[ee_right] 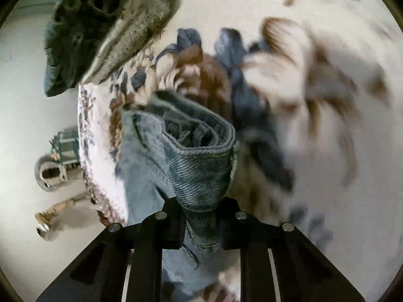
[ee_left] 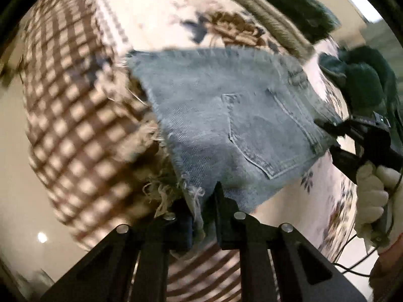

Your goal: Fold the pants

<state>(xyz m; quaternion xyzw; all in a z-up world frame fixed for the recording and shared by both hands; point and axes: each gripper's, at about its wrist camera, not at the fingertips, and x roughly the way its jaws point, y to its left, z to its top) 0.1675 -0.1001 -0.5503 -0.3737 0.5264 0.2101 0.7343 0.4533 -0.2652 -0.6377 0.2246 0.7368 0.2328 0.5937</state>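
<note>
The pants are light-blue denim shorts (ee_left: 226,115) with frayed hems and a back pocket, held up over a patterned blanket. My left gripper (ee_left: 201,211) is shut on the frayed hem corner at the bottom of the left wrist view. My right gripper (ee_right: 201,216) is shut on the bunched waistband end of the shorts (ee_right: 199,166); it also shows in the left wrist view (ee_left: 335,136), gripping the shorts' right edge, held by a white-gloved hand (ee_left: 372,196).
A floral and checked blanket (ee_left: 75,115) covers the surface below; it also shows in the right wrist view (ee_right: 314,80). A dark furry cushion (ee_right: 75,37) and a grey towel (ee_right: 136,25) lie at the blanket's far edge. Floor with small objects (ee_right: 50,171) lies beyond.
</note>
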